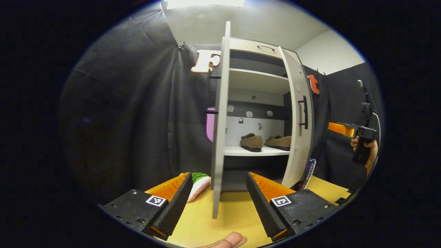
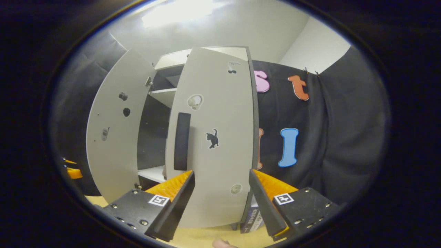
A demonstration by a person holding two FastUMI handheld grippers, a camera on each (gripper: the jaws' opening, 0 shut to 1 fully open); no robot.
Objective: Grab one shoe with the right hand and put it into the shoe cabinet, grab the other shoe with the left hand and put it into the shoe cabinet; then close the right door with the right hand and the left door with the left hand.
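- Two shoes are inside the shoe cabinet [image 1: 255,79], so the carrying part of the task looks done; what remains is to close both doors.
- Left door [image 1: 219,131]: in the left gripper view it stands wide open, seen edge-on, with its free edge pointing toward the camera. It is between the two fingers of the left gripper [image 1: 217,203], but neither finger touches it. The fingers are spread apart and hold nothing.
- Left shoe [image 1: 251,142]: it rests on the white lower shelf [image 1: 237,151], sole down. Its long axis seems to run from near to far, into the cabinet. Which end is the toe is hard to tell.
- Right shoe [image 1: 279,142]: it lies just beside the first one on the same shelf, a small gap between them. Its long axis runs more from left to right, and the right door partly hides its right end.
- Right door [image 2: 213,137]: in the right gripper view it is partly open, its outer face with the dark vertical handle [image 2: 182,141] turned toward the camera. It probably needs only a push to shut.
- Right gripper [image 2: 222,199]: it hangs near the lower part of the right door. Its fingers are released, with nothing between them, and contact with the door cannot be told.
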